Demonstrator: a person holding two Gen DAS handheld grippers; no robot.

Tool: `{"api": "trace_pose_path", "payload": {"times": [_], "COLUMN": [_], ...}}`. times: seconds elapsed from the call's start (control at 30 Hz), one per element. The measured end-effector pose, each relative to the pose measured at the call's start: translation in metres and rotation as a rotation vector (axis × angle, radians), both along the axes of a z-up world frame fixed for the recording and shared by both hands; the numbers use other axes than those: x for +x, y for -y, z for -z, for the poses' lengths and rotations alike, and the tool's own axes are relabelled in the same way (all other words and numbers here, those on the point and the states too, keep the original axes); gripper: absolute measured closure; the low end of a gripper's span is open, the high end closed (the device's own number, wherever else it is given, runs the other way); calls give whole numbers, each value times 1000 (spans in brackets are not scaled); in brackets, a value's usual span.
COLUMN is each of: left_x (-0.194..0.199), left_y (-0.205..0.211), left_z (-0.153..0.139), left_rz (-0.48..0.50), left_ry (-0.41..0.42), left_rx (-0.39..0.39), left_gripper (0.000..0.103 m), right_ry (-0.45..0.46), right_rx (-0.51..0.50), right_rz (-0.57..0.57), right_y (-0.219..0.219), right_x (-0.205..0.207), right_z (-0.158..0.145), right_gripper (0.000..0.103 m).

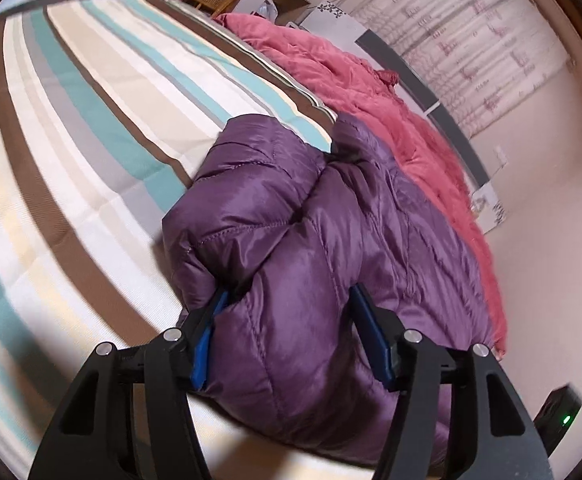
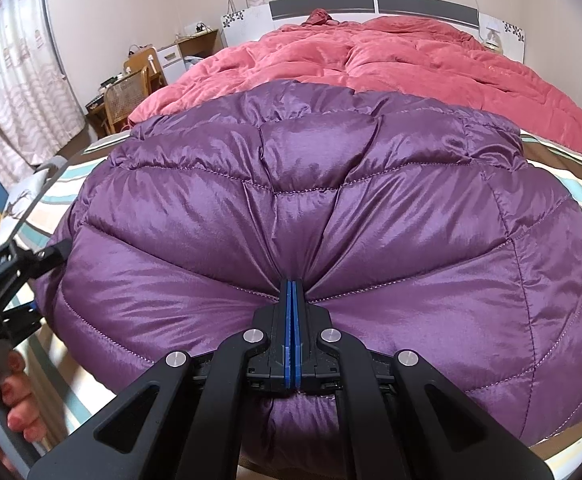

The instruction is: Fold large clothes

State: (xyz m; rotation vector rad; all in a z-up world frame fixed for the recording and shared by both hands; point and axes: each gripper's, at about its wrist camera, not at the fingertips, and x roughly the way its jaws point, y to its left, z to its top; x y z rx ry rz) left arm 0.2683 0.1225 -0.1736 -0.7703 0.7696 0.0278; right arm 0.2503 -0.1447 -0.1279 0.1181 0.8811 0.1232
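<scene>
A purple quilted down jacket (image 1: 331, 248) lies bunched on the striped bed sheet (image 1: 71, 152); it fills the right wrist view (image 2: 291, 208). My left gripper (image 1: 287, 296) is open, its blue pads on either side of a thick fold of the jacket's near edge. My right gripper (image 2: 293, 284) is shut on a pinch of the jacket's near edge, fabric puckering around the blue pads. The left gripper (image 2: 51, 256), held by a hand with red nails, also shows at the jacket's left side in the right wrist view.
A pink duvet (image 2: 391, 64) lies behind the jacket up to the headboard (image 2: 371, 2). A wicker chair (image 2: 125, 94) and desk stand left of the bed. Curtains (image 2: 15, 92) hang at the left wall. Floor (image 1: 551, 280) lies beyond the bed's edge.
</scene>
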Motion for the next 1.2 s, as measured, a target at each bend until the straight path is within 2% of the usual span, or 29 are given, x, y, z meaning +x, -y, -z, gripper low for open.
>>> {"api": "trace_pose_path", "payload": {"times": [0.07,0.17,0.2,0.27,0.37,0.4,0.47,0.53,0.57,0.63,0.67,0.73,0.83,0.97,1.0,1.03,1.07,1.13,1.17,1.2], "left_x": [5,6,2,-10,-23,-24,-24,-18,-14,-16,-24,-36,-29,-8,-4,-4,-12,-35,-44,-49], "left_y": [-7,-12,-14,-14,-4,-1,3,4,4,0,0,5,20,17,12,6,-3,-15,-19,-19], "left_z": [6,8,7,4,0,0,2,5,8,9,5,-2,3,11,14,15,13,3,0,1], "left_rz": [-13,-28,-38,-75,-47,-35,-18,-16,-14,-63,-103,-137,-57,-86,-95,-117,-178,-302,-317,-287], "left_ry": [20,6,-9,-42,-68,-76,-97,-84,-91,-104,-98,-72,-75,-71,-89,-106,-105,-97,-92,-71], "left_rx": [-68,-115,-116,-100,-98,-96,-142,-171,-189,-285,-292,-238,-202,-235,-243,-255,-261,-171,-152,-181], "left_gripper": [44,49,53,53,54,53,52,36,36,36,36,34,34,30,34,45,45,45,45,45], "right_ry": [-2,-6,-8,-18,-25,-29,-33,-30,-29,-31,-32,-33,-33,-30,-33,-36,-37,-35,-34,-32], "right_rx": [6,15,15,28,54,67,72,59,53,51,50,58,58,54,62,68,70,64,64,65], "right_rz": [1,3,1,-6,-6,-2,3,-2,-3,-4,-6,-10,-3,-9,-8,-8,-9,-16,-15,-11], "right_y": [0,1,0,2,5,7,8,5,4,4,4,6,5,5,6,7,8,8,8,8], "right_x": [1,2,3,3,4,6,7,7,7,7,7,8,8,7,7,8,8,7,8,7], "right_z": [0,0,-1,-2,-1,-1,0,0,0,0,0,0,0,0,0,0,0,0,0,0], "right_gripper": [103,103,103,103,103,103,103,103,103,103,103,103,103,103,103,103,103,103,103,103]}}
